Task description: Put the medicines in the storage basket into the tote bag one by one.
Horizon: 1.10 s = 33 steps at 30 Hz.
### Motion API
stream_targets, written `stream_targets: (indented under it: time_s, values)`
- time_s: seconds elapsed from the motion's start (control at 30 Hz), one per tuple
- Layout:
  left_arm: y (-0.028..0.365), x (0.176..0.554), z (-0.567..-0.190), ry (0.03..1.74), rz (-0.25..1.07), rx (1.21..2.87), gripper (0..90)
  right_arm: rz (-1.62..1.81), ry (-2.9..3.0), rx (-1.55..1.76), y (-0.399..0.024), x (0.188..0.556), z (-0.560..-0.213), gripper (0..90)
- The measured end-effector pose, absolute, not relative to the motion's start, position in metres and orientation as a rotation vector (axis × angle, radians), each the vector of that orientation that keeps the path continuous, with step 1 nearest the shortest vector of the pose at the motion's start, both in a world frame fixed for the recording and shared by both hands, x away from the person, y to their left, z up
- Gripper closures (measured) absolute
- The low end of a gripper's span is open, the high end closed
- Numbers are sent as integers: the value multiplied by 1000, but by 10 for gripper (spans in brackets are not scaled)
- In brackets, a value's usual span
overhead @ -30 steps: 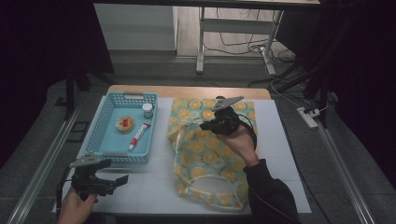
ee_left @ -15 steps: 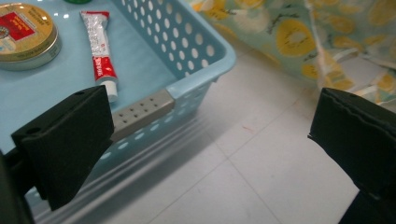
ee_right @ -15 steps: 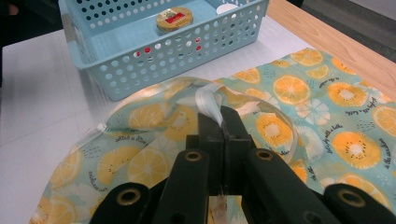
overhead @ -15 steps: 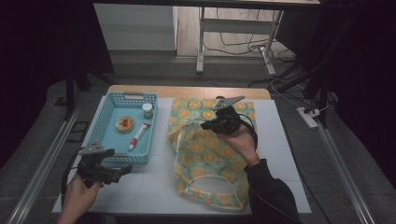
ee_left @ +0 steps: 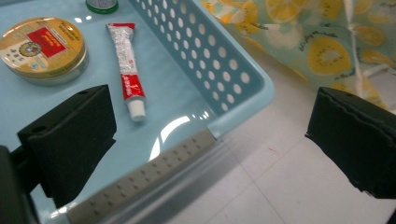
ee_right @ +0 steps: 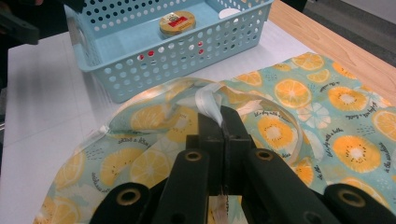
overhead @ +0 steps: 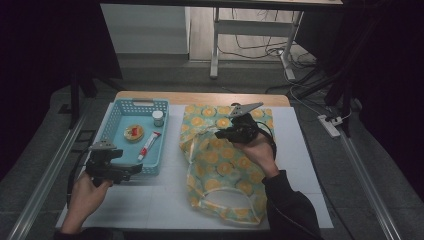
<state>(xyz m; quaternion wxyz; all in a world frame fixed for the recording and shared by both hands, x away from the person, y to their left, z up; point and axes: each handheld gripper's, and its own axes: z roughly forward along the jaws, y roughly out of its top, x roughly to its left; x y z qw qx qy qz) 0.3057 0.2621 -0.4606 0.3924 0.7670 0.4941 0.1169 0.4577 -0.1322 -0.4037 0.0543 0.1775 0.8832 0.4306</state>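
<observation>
Citrus-print bag [overhead: 220,165] strap sits pinched in our right claw [overhead: 235,131] mid-worktop; left claw [overhead: 131,172] gapes empty over the basket [overhead: 116,116] corner

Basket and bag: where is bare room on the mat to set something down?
Bare mat lies in front of the basket, left of the bag, and right of the bag. Crowded: inside the basket.

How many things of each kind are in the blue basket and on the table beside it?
Basket: 1
Round tin: 1
Tube: 1
Small jar: 1
Fruit-print bag: 1
Total: 5
</observation>
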Motion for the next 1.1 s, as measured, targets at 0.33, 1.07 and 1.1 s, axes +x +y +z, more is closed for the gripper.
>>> stream_targets:
  time_s: [0.33, 1.07, 1.1]
  values:
    - [267, 337, -460, 1286, 337, 1974, 1, 1306, 2682, 537, -133, 458, -404, 894]
    - [285, 399, -466, 1372, 319, 1946, 8, 1310, 2679, 531, -134, 458, -404, 894]
    - [286, 402, -467, 1369, 319, 1951, 8, 1308, 2678, 532, -134, 458, -404, 894]
